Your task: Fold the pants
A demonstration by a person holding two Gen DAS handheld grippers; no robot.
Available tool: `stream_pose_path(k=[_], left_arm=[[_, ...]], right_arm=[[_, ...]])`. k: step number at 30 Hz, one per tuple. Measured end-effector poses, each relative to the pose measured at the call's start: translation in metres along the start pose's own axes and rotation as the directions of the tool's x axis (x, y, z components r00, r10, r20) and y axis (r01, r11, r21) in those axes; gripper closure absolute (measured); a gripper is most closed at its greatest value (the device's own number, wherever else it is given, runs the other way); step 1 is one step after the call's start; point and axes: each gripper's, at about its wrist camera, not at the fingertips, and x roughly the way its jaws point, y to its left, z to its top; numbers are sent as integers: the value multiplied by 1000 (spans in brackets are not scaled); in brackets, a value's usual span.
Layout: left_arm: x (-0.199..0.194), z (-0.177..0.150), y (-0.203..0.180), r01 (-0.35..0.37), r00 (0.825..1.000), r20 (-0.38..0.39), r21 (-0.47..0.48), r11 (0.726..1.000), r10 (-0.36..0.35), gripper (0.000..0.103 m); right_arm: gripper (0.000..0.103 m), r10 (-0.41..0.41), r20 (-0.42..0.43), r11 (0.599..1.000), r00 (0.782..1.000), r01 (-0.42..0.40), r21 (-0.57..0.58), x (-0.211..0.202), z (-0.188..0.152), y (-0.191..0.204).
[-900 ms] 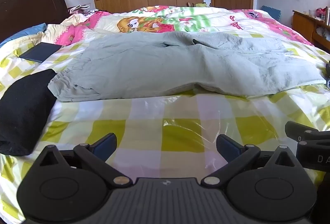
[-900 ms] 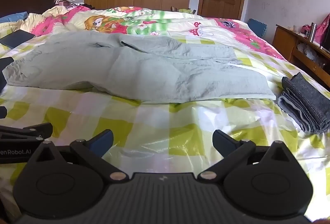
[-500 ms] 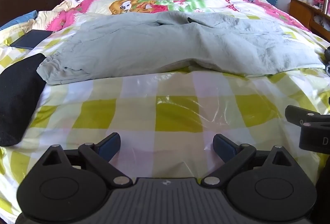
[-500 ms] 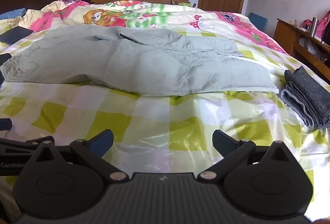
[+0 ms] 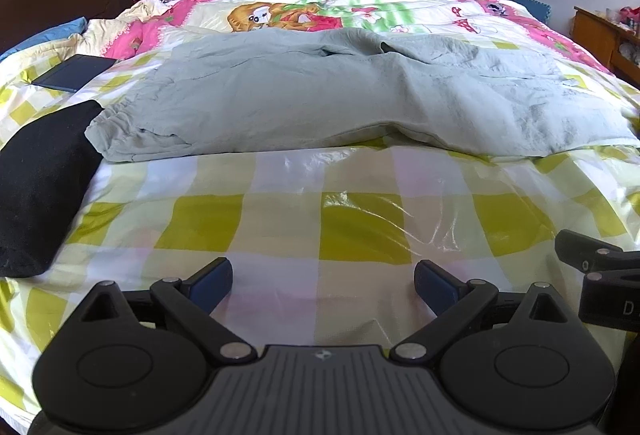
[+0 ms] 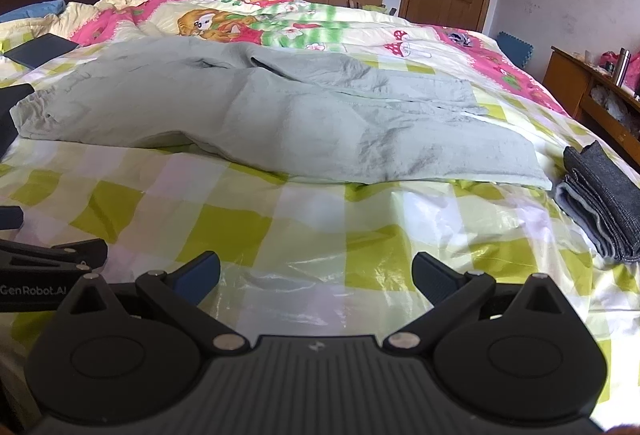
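Bed, yellow-checked plastic-covered sheet [image 5: 280,219]: pale green-grey cloth pants [image 5: 340,95] spread flat.
Left gripper [image 5: 323,285] and right gripper [image 6: 316,277] both spread apart, holding nothing.

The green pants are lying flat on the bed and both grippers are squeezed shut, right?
Not quite. The green pants do lie spread on the bed, but both grippers are open: the left gripper in the left wrist view, the right gripper in the right wrist view.
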Motion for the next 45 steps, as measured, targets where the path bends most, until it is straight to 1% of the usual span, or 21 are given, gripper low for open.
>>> stream_pose_path(k=[2,12,15,21,45], left_arm=[[1,0,0,-4,1000,-6,-1,1000,4,0],[0,-2,-3,-43,999,20,30,999,42,0],[0,-2,-3,-42,999,29,32,999,41,0],[-2,-3,-8,-61,997,48,77,995,57,0],[-5,-2,-7,-51,997,56,79,996,47,0]], right_arm=[[2,1,0,1000,1000,-1,0,0,0,0],[2,13,2,1000,1000,-13,-3,-1,-1,1],[1,25,-3,1000,1000,-25,0,0,-1,1],[1,27,-6,1000,1000,-27,0,0,-1,2],[1,30,-10,1000,1000,-30,-3,1,-1,2]])
